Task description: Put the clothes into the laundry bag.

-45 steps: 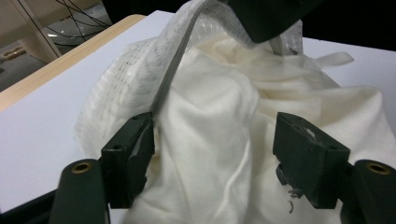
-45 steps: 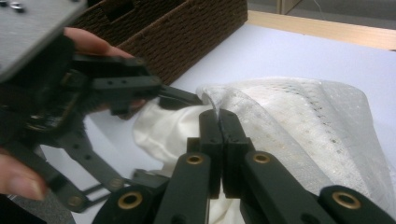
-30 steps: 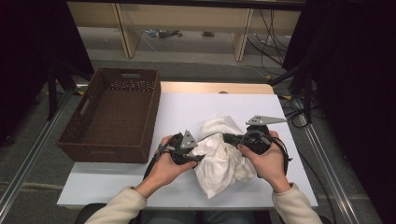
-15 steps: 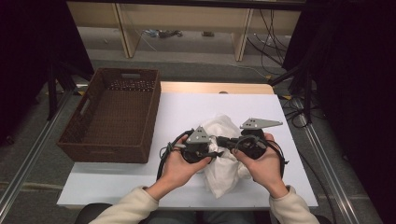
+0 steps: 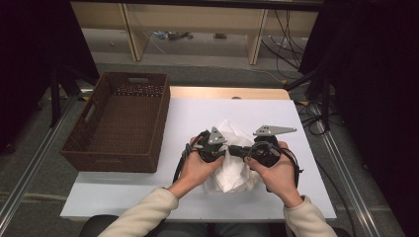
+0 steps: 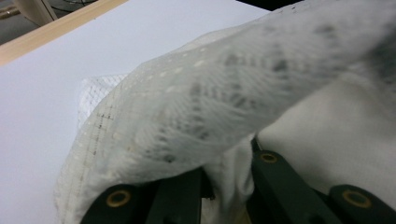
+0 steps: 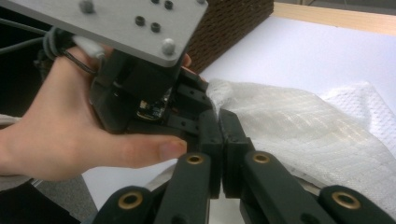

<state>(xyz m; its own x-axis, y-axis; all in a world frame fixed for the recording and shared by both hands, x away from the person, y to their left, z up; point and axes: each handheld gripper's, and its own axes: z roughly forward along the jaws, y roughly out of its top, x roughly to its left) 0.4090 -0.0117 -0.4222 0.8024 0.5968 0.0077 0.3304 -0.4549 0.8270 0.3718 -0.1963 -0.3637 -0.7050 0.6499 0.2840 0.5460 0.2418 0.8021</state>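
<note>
Two grippers meet over a white cloth point(image 5: 232, 168) bunched near the front of the white table point(image 5: 148, 197), probably to gather a fold between them. The left gripper point(image 5: 225, 153) has just been closing its jaws, and they now pinch a hanging fold of the thin, gauzy, grid-woven fabric, while the right gripper point(image 5: 239, 152) has its jaws pressed together on the cloth's edge. Left of the cloth sits a rectangular brown wicker basket point(image 5: 118, 148), a likely place for it.

cloth point(image 5: 232, 170): white, thin, woven mesh | state: crumpled | place: white table's near middle, partly lifted
</note>
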